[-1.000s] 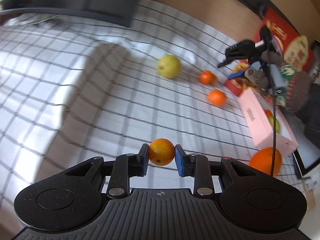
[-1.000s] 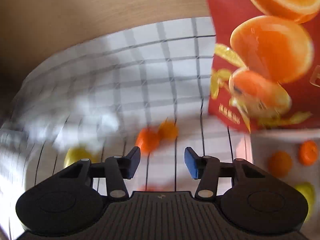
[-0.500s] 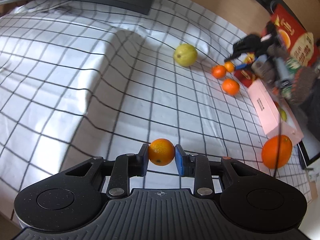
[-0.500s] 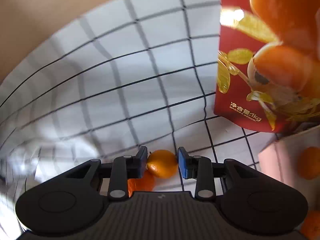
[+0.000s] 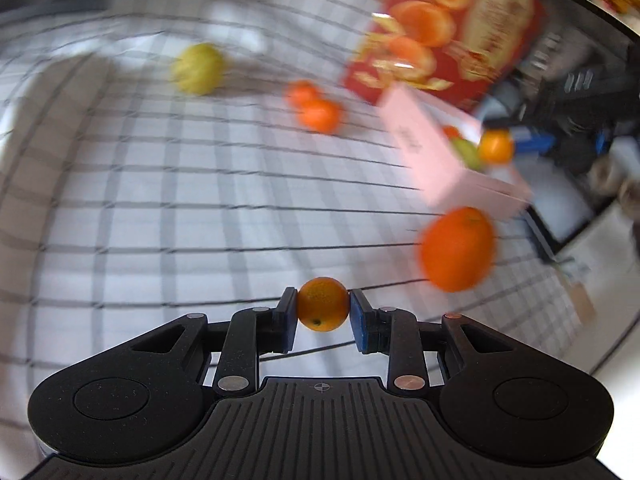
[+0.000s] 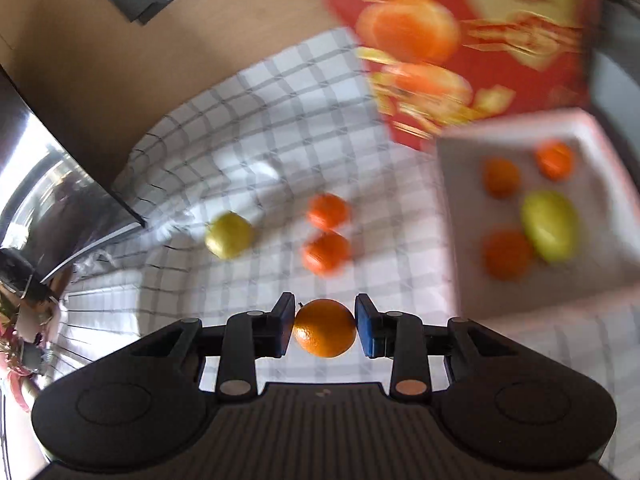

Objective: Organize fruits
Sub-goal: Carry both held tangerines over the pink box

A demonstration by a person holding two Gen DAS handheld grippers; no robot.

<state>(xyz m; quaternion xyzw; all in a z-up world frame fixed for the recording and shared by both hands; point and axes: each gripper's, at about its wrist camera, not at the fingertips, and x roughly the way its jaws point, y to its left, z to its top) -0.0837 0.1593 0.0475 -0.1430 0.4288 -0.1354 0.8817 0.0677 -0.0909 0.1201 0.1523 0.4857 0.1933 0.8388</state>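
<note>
Plainly, each tool — left tool (image 5: 322,314), right tool (image 6: 324,330) — clamps a small, glossy orange.

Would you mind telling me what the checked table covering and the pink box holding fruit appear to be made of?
The checked table covering looks like thin woven cloth, matt: it puckers into soft folds near its far edge. The pink box looks like stiff cardboard with a smooth matt finish, judging by its thin, straight walls and sharp corners; blur leaves plastic possible.
</note>
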